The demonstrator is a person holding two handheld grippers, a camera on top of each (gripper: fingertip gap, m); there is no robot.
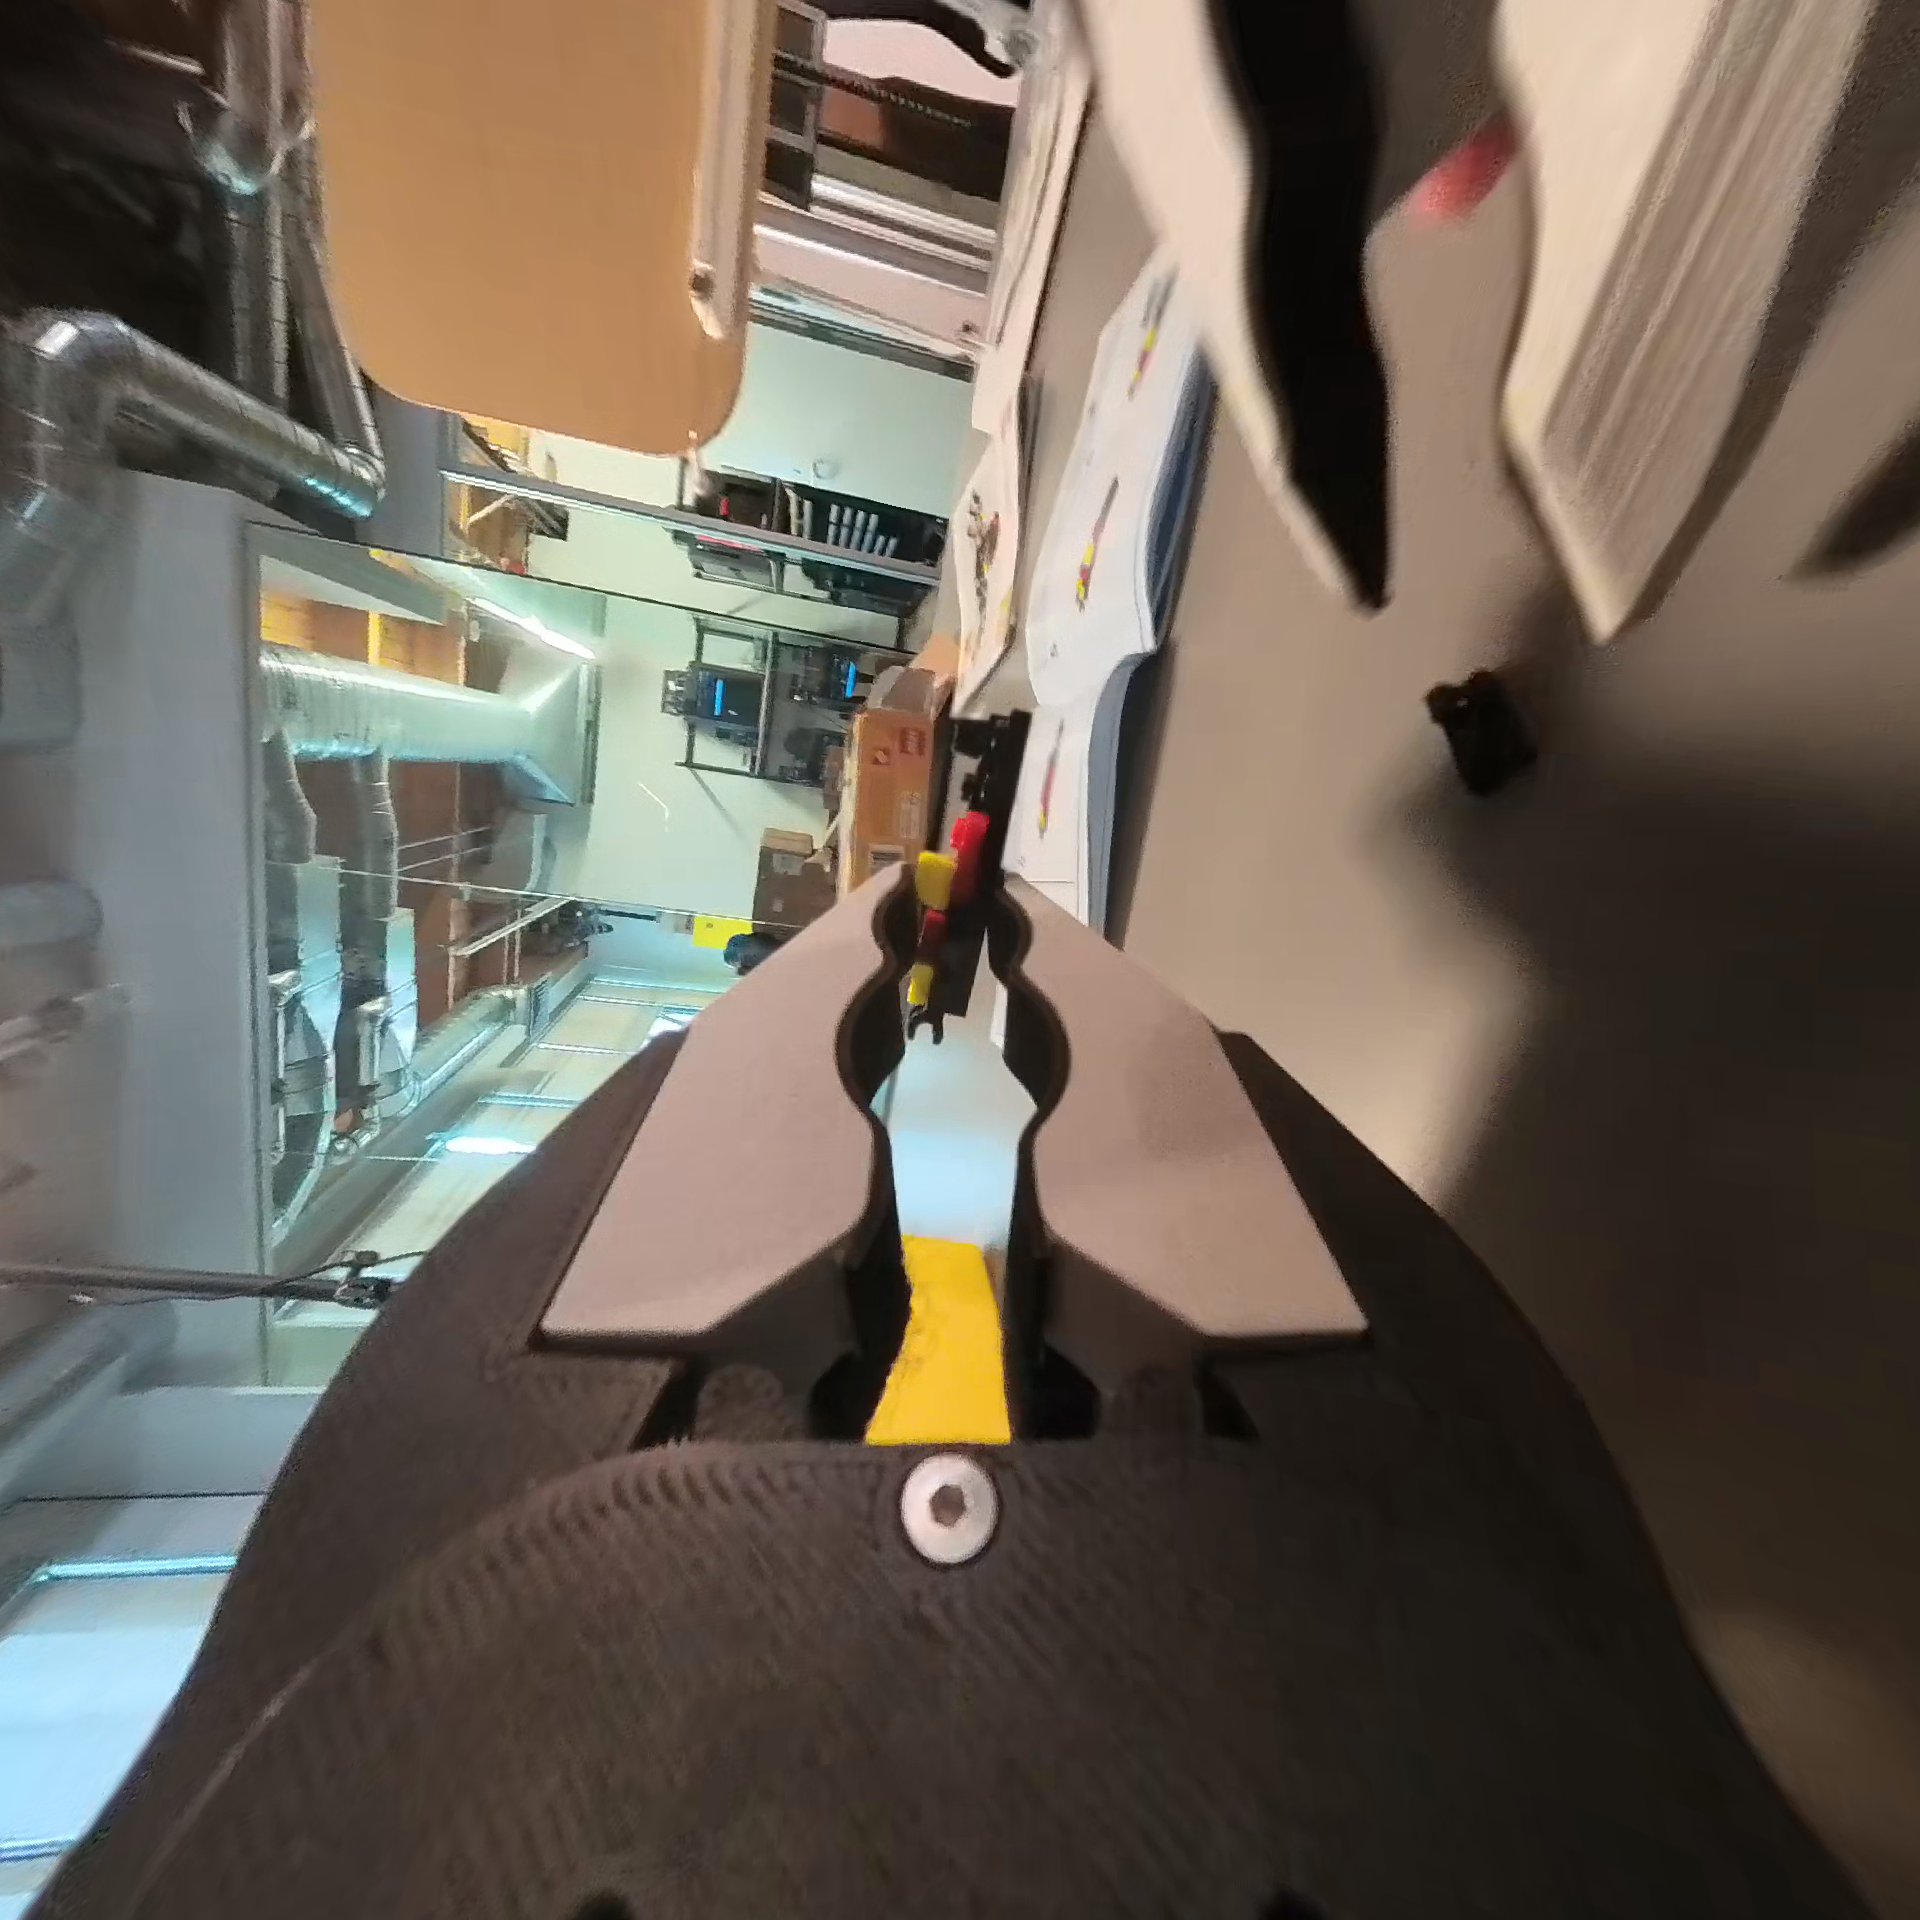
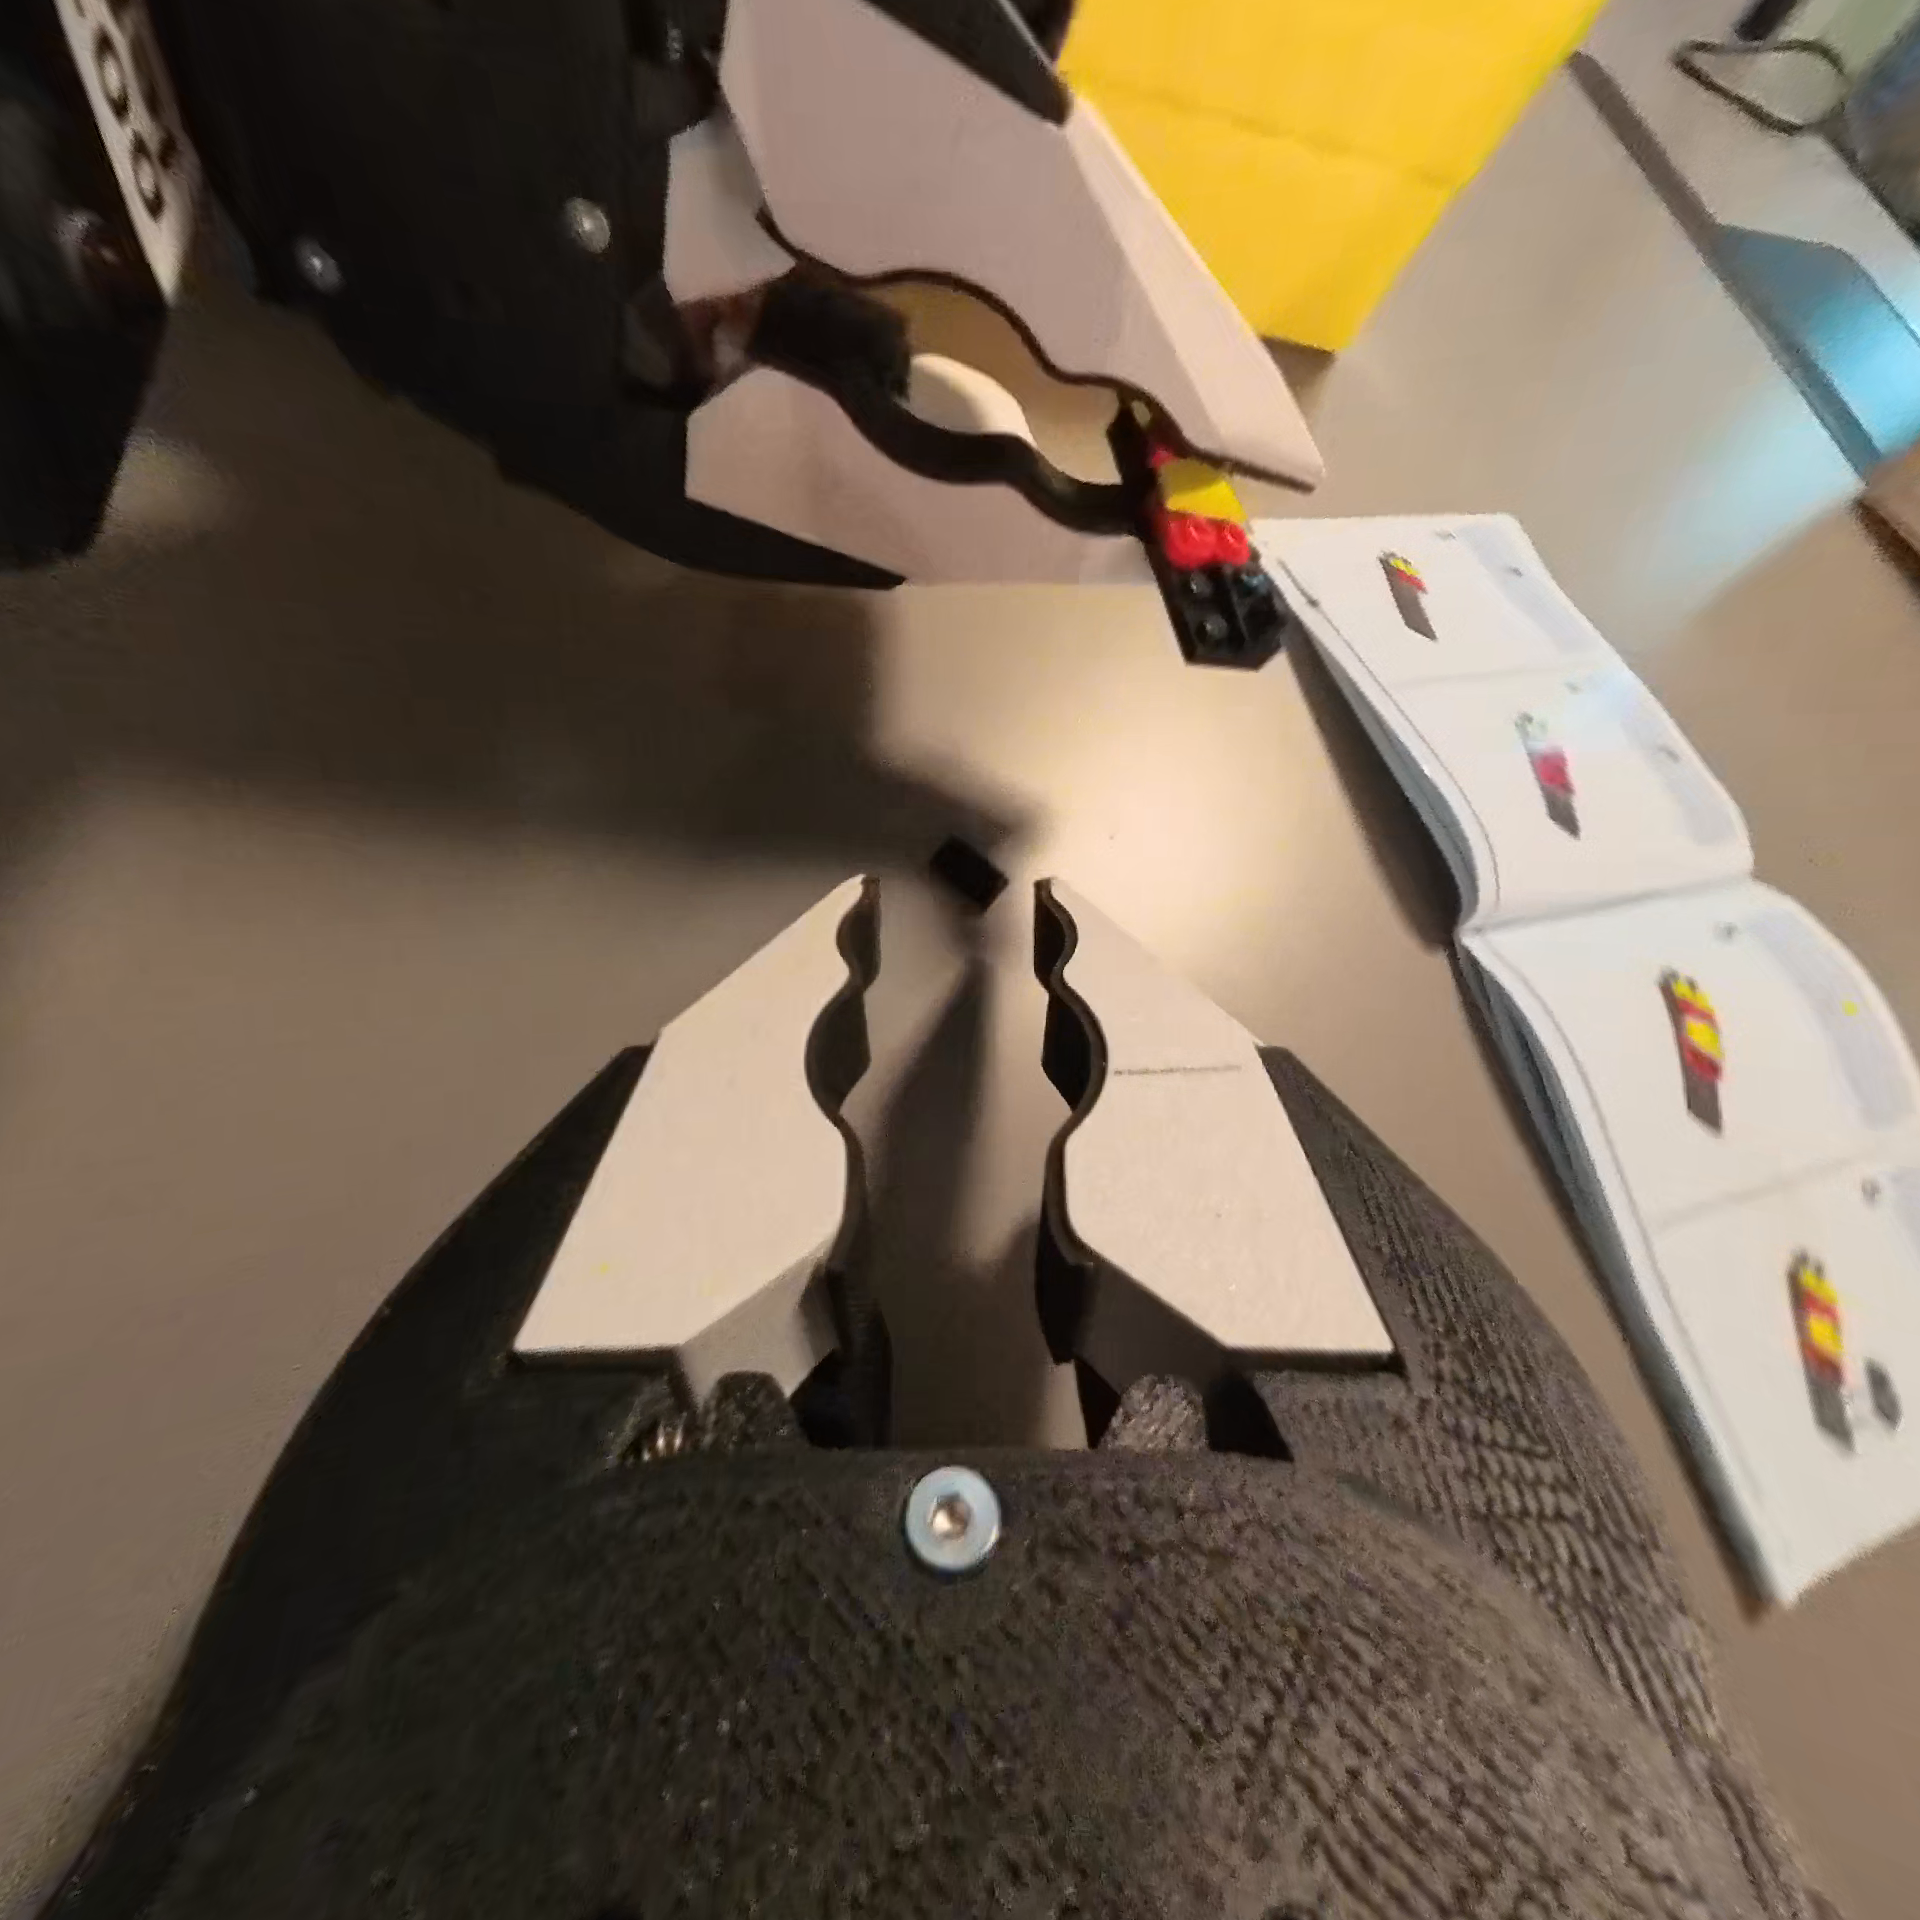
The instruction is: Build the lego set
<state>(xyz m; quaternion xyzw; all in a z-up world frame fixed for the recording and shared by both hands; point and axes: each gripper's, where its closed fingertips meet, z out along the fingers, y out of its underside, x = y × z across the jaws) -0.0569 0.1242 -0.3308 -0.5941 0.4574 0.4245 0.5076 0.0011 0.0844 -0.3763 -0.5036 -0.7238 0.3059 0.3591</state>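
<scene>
Just beyond right tool (image 2: 951, 899) tips: black brick (image 2: 966, 875), untouched.

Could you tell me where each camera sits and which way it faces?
Left wrist view: on the left gripper, rolled sideways, looking along the table edge into the room; its fingers clamp the lego build.
Right wrist view: on the right gripper, angled down at the table; its open fingers point at a small black piece.
Shared: build, black piece, instruction booklet, both grippers.
</scene>
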